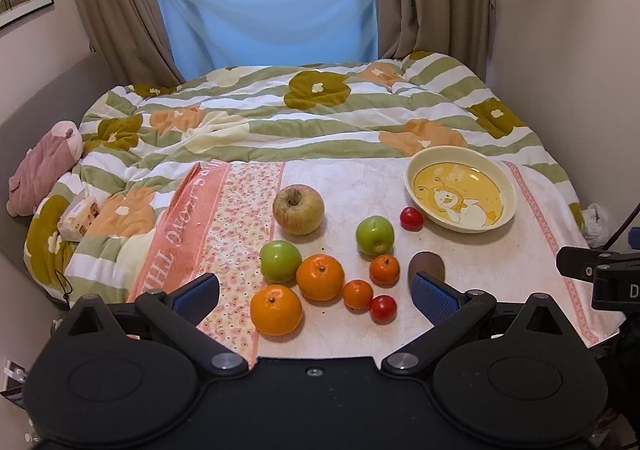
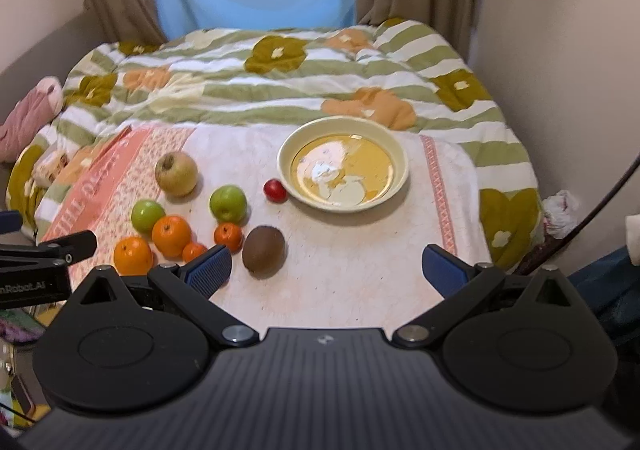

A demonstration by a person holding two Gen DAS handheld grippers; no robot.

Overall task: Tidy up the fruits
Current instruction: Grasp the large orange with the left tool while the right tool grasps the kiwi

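Fruit lies loose on a pale cloth (image 1: 472,274): a big russet apple (image 1: 298,209), two green apples (image 1: 280,260) (image 1: 375,234), several oranges (image 1: 276,310) (image 1: 320,276) and two red tomatoes (image 1: 411,218) (image 1: 383,309). A brown kiwi (image 2: 264,251) sits right of the pile. An empty yellow plate (image 1: 460,192) (image 2: 344,164) stands at the far right. My left gripper (image 1: 316,294) is open, hovering low over the oranges. My right gripper (image 2: 326,268) is open above bare cloth, the kiwi just inside its left finger.
The cloth covers a board resting on a bed with a flowered quilt (image 1: 304,118). A pink pillow (image 1: 44,170) and a tissue pack (image 1: 78,214) lie at the left. Walls close in on the right, curtains and a window behind.
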